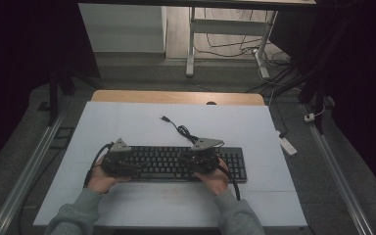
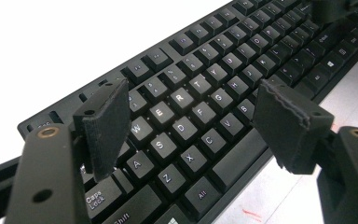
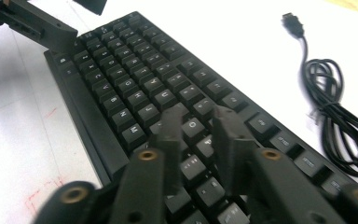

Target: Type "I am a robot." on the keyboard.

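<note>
You have one black keyboard (image 1: 176, 164) lying on one white table (image 1: 127, 127). One black cable (image 1: 178, 128), loosely coiled with a plug at its free end, lies above the keyboard at the centre of the high view. You hold two sets of tongs: the left tongs (image 1: 122, 164) at lower left and the right tongs (image 1: 196, 161) at lower centre, one per hand.
</note>
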Action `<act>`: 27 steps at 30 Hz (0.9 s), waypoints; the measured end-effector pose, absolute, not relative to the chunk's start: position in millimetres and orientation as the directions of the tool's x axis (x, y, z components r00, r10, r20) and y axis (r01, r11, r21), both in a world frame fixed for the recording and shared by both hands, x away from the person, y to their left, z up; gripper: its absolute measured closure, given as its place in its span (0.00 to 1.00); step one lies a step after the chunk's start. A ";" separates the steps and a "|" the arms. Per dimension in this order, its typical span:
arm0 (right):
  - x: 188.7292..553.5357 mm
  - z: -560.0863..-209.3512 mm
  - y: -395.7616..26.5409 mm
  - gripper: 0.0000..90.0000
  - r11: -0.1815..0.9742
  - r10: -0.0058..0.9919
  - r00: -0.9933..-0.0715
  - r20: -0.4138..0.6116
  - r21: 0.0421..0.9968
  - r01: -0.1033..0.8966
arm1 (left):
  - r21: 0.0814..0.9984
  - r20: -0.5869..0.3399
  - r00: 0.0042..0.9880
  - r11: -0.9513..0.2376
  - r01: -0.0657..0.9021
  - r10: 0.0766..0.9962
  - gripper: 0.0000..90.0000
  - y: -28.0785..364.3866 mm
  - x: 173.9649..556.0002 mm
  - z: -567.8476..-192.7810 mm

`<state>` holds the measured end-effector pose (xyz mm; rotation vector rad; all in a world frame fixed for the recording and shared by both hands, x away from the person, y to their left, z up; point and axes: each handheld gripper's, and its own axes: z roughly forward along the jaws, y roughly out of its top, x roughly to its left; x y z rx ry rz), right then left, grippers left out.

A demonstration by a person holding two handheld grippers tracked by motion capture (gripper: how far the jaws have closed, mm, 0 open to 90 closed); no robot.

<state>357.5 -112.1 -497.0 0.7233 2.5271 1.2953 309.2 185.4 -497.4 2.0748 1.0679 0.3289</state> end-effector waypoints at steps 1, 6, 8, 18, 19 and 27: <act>358.5 -497.1 -110.7 0.91 0.501 0.510 -0.860 0.035 0.800 0.330 | 0.730 -0.110 0.617 -0.357 0.582 0.779 0.31 185.4 309.2 -497.4; 364.0 -499.7 -104.6 0.99 0.507 0.506 -0.861 0.047 0.792 0.341 | 0.730 -0.111 0.616 -0.357 0.583 0.780 0.31 185.6 309.5 -497.7; 366.0 -500.6 -102.3 1.00 0.507 0.513 -0.857 0.051 0.788 0.350 | 0.729 -0.111 0.616 -0.357 0.584 0.780 0.31 185.7 309.7 -498.0; 373.2 -508.6 -90.2 1.00 0.529 0.514 -0.856 0.048 0.768 0.361 | 0.729 -0.109 0.619 -0.361 0.582 0.778 0.31 185.5 309.9 -498.3; 374.0 -509.4 -89.5 0.99 0.531 0.516 -0.855 0.050 0.765 0.365 | 0.728 -0.109 0.619 -0.361 0.582 0.778 0.31 185.5 310.0 -498.4; 376.6 -513.4 -84.1 0.99 0.546 0.521 -0.853 0.036 0.754 0.365 | 0.726 -0.111 0.617 -0.360 0.586 0.779 0.30 186.2 310.6 -499.0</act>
